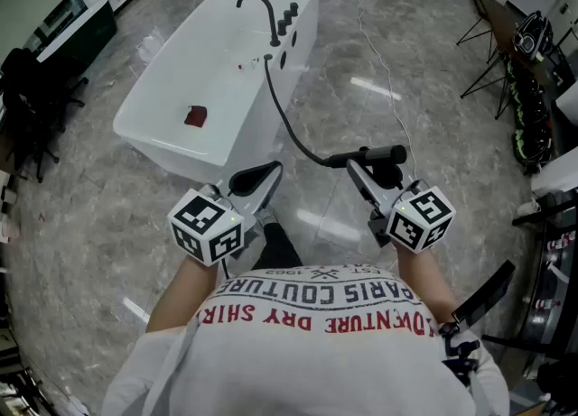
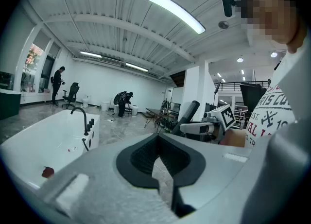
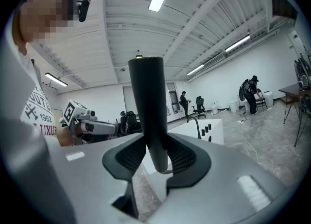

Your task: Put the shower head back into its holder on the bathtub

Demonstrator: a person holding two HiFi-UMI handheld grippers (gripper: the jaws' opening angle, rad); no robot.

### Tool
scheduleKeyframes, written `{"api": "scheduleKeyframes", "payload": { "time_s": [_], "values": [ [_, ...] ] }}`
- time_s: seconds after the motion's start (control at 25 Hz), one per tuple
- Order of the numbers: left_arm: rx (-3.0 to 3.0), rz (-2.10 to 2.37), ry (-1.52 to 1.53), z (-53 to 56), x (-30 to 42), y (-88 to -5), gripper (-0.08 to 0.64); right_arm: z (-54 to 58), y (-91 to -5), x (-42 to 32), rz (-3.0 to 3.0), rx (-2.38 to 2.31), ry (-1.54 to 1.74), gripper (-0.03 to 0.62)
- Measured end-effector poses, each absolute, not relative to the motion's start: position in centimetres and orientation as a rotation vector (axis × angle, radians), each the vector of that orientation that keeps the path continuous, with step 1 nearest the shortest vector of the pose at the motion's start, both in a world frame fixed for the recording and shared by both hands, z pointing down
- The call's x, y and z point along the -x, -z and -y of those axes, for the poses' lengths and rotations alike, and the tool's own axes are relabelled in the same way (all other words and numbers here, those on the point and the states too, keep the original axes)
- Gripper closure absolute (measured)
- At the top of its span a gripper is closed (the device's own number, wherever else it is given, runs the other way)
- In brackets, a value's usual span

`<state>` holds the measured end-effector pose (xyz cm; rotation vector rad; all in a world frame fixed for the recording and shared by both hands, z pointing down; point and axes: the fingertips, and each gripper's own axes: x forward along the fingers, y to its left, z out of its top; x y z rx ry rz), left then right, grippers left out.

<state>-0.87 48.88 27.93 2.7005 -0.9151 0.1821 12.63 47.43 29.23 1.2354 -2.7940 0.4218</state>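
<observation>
Near the bathtub [image 1: 194, 62] — right fingers [image 3: 187, 157] clamped on shower head [image 1: 379, 154], left fingers [image 2: 141, 157] together, hose [image 1: 287, 125] between

The person wears a white T-shirt [image 1: 316, 351] printed with black and red lettering.

The room was evenly and brightly lit by ceiling strip lights [image 2: 176, 11], which left pale glare streaks on the polished floor [image 1: 375, 87] and only faint shadows. All views bent strongly toward their edges, the gripper views darkening at the corners — and the shower head [image 3: 148, 116], close to the lens, appeared soft and almost black.
</observation>
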Motion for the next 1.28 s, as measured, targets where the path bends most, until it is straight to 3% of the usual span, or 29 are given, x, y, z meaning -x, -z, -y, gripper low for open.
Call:
{"api": "scheduleKeyframes", "payload": {
  "time_s": [1.28],
  "values": [
    [-2.584,0.925,-0.247,-45.9,2.3,-31.8,0.560,-44.0,-30.7,-12.4,2.809,-1.262,-0.582,0.456]
  ]
}}
